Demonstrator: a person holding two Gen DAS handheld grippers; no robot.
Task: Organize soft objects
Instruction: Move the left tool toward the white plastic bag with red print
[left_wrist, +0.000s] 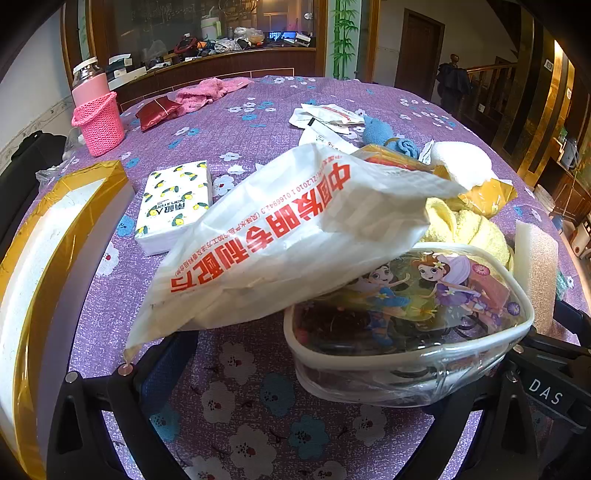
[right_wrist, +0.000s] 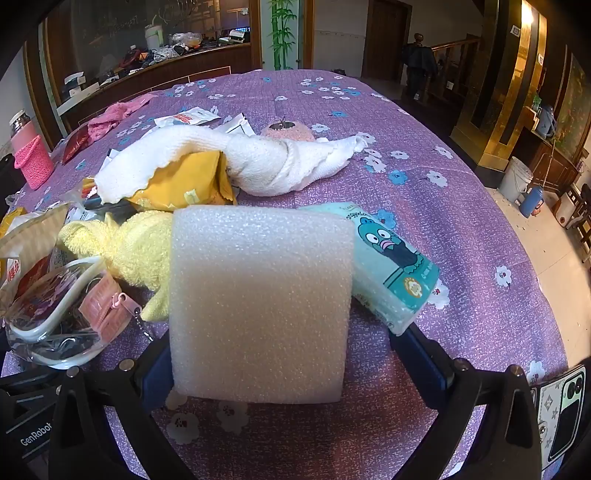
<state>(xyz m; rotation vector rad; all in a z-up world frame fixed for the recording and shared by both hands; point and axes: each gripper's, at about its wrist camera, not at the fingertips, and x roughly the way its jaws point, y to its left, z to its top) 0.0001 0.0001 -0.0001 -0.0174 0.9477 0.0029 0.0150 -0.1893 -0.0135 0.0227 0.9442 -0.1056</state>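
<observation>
Both sets of jaws stood released, wide. Foam block (right_wrist: 260, 302) sat between the right gripper (right_wrist: 295, 365) fingers; bare tabletop (right_wrist: 461, 221) ran to the right edge. Left gripper (left_wrist: 317, 373) faced the white bag (left_wrist: 288, 236).

White foam box (left_wrist: 44, 236) cut off at left frame edge, phone (right_wrist: 563, 417) cropped at lower right corner, yellow towel (right_wrist: 129, 247) partly hidden behind foam block (right_wrist: 258, 302), counter clutter (left_wrist: 221, 40) at top too small to identify, clear pouch (left_wrist: 406, 325) contents indistinct.
</observation>
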